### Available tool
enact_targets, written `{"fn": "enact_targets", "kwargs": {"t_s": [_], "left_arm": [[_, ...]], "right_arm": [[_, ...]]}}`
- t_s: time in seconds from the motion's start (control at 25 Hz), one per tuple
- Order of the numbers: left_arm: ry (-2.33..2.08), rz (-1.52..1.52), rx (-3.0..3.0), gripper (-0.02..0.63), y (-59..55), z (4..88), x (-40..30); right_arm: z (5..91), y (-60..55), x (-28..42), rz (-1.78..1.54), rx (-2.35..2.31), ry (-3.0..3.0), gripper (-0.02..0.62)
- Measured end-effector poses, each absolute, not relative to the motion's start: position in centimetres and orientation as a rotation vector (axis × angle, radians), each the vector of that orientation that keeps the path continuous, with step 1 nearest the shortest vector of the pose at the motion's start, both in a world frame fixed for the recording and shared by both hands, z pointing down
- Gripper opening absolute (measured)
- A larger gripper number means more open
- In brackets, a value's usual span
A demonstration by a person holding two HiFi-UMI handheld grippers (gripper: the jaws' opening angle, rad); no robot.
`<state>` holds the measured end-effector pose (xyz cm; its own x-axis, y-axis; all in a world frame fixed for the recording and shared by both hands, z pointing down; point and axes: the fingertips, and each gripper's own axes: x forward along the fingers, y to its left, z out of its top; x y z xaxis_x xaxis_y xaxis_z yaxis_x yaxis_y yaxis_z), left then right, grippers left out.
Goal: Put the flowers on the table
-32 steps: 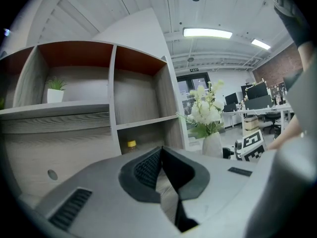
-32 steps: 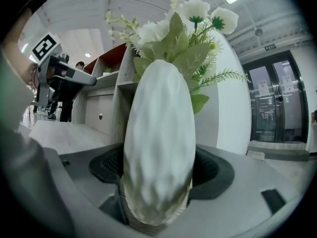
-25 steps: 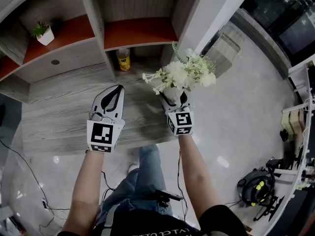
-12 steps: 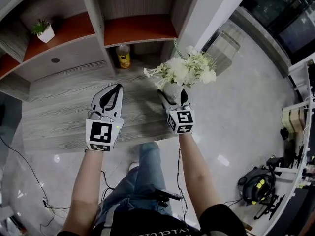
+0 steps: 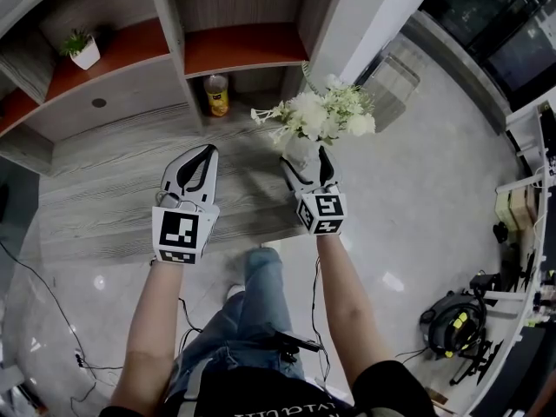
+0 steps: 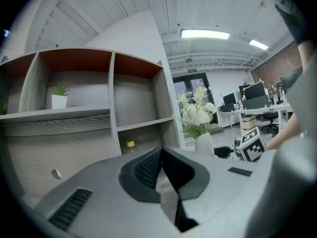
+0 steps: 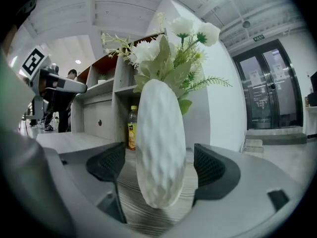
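Note:
A bunch of white flowers (image 5: pixel 320 115) with green leaves stands in a white dimpled vase (image 5: pixel 299 149) on the grey wood table (image 5: pixel 113 194), near its right end. My right gripper (image 5: pixel 304 157) straddles the vase and its jaws are opening. In the right gripper view the vase (image 7: pixel 161 143) stands upright on the tabletop with a gap to each pad (image 7: pixel 109 163), below the flowers (image 7: pixel 163 48). My left gripper (image 5: pixel 208 151) hovers over the table to the left, shut and empty, its tips (image 6: pixel 161 150) meeting. The left gripper view also shows the flowers (image 6: pixel 197 114).
A yellow drink bottle (image 5: pixel 216 95) stands under the shelf behind the vase. A small potted plant (image 5: pixel 81 49) sits on the red-topped shelf unit (image 5: pixel 243 50). The table's right end (image 5: pixel 334 189) lies just past the vase, with shiny floor and cables (image 5: pixel 52 320) beyond.
The right gripper's jaws have spread apart from the vase, which now stands on the table a little farther from me. The left gripper has hardly moved.

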<state>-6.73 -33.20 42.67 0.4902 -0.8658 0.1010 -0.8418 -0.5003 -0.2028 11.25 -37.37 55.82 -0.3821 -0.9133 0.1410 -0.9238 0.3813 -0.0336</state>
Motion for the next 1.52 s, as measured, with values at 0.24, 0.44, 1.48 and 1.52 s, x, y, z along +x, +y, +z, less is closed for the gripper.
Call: {"fn": "enact_targets", "kwargs": {"t_s": [0.24, 0.44, 1.48, 1.52], "left_arm": [[1.478, -0.264, -2.600, 0.011, -31.7, 41.7, -6.4], [1.468, -0.229, -2.595, 0.011, -30.0, 40.3, -6.4], [1.393, -0.078, -2.621, 0.011, -26.0, 34.6, -6.5], [1.390, -0.071, -2.623, 0.011, -26.0, 34.3, -6.4]], "right_arm": [[55.0, -35.4, 11.6, 0.178, 1.678, -2.525, 0.414], [53.4, -33.3, 11.7, 0.170, 1.678, -2.520, 0.413], [38.6, -22.9, 11.3, 0.086, 1.705, -2.515, 0.411], [38.1, -22.5, 11.3, 0.076, 1.708, -2.515, 0.411]]}}
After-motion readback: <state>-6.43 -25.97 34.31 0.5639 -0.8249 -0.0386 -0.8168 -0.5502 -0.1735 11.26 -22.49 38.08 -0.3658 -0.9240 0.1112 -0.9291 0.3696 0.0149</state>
